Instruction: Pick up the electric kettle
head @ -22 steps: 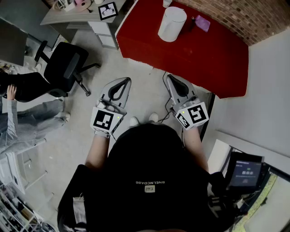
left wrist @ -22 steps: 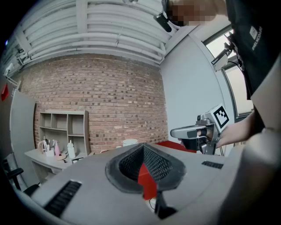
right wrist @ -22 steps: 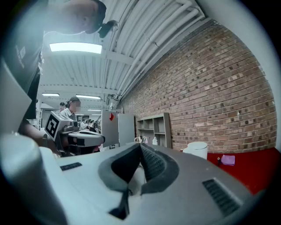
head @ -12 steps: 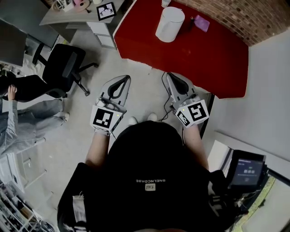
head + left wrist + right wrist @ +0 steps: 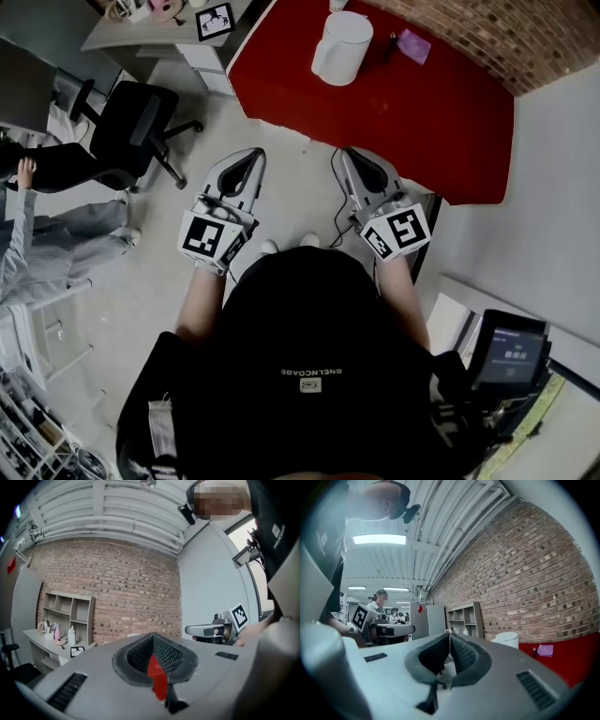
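Note:
The white electric kettle [image 5: 342, 47] stands on the red table [image 5: 412, 112], far ahead of both grippers; in the right gripper view the kettle [image 5: 507, 639] shows small at the right. My left gripper [image 5: 251, 155] and right gripper [image 5: 345, 155] are held side by side above the floor, short of the table's near edge, both level. Each is shut with nothing between its jaws. In the left gripper view the left gripper [image 5: 152, 637] has its tips together, and the right gripper [image 5: 206, 630] shows beside it. The right gripper [image 5: 450, 634] also has its tips together.
A purple cloth [image 5: 412, 45] lies on the table behind the kettle, under the brick wall [image 5: 487, 28]. A black office chair [image 5: 131, 136] and a grey desk [image 5: 150, 33] stand at the left, where a person [image 5: 19, 234] sits. A screen [image 5: 511, 356] is at the lower right.
The table and kettle have slid slightly left and up in the head view. Both grippers have drifted a little the same way, still shut and side by side.

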`<state>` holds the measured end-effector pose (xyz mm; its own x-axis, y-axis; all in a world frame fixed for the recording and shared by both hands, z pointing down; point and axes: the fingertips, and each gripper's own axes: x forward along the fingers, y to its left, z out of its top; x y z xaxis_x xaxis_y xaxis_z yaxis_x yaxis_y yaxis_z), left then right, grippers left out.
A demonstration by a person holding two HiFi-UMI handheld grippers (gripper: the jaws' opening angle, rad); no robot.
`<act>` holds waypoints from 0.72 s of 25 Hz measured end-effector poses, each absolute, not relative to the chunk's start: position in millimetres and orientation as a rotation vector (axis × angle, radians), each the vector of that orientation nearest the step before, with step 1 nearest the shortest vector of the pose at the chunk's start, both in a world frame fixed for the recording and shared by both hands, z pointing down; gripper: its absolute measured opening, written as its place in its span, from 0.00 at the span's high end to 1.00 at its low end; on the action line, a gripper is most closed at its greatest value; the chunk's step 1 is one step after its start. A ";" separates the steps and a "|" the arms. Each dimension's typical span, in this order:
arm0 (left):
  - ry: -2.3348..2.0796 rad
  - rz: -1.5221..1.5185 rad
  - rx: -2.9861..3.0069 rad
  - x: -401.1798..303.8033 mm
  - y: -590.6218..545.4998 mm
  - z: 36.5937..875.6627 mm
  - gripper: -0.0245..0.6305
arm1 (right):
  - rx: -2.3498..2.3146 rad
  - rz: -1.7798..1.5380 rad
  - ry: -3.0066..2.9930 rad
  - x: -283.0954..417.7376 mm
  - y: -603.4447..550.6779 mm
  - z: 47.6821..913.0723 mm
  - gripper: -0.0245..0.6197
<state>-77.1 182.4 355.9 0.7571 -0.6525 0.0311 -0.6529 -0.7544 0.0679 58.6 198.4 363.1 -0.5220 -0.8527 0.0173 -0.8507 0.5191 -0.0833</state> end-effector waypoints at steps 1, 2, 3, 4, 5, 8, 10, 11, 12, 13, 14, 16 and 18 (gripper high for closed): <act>-1.089 0.017 2.874 -72.1 181.4 358.8 0.95 | -1.512 -0.131 2.714 64.7 197.8 365.3 0.95; -1.105 0.031 2.874 -65.9 180.1 362.3 0.95 | -1.501 -0.137 2.712 71.8 196.5 368.2 0.95; -1.117 0.047 2.877 -59.6 179.0 365.6 0.95 | -1.493 -0.143 2.709 78.9 195.0 370.9 0.95; -1.126 0.064 2.883 -54.6 178.9 367.6 0.95 | -1.487 -0.148 2.707 84.4 194.4 372.7 0.95; -1.135 0.078 2.891 -51.8 180.2 367.9 0.95 | -1.483 -0.153 2.707 87.4 195.2 373.3 0.95; -1.155 0.105 2.899 -50.0 186.5 365.9 0.95 | -1.481 -0.163 2.709 90.2 200.6 373.9 0.95; -1.160 0.128 2.906 -47.0 186.8 368.8 0.95 | -1.483 -0.173 2.701 95.2 201.4 376.5 0.95; -1.165 0.138 2.905 -45.3 185.7 370.5 0.95 | -1.483 -0.177 2.697 98.2 201.2 377.9 0.95; -1.170 0.143 2.903 -43.5 184.0 371.9 0.95 | -1.483 -0.180 2.694 101.1 200.6 379.1 0.95; -1.174 0.146 2.901 -41.7 181.9 373.3 0.95 | -1.483 -0.182 2.694 103.7 199.3 380.0 0.95; -1.176 0.149 2.901 -39.8 179.3 374.7 0.95 | -1.483 -0.181 2.693 106.3 197.1 380.9 0.95; -1.176 0.150 2.901 -34.8 172.7 378.3 0.95 | -1.487 -0.179 2.689 112.7 190.8 384.0 0.95; -1.170 0.145 2.900 -30.5 166.8 381.2 0.95 | -1.497 -0.181 2.679 118.5 184.5 387.0 0.95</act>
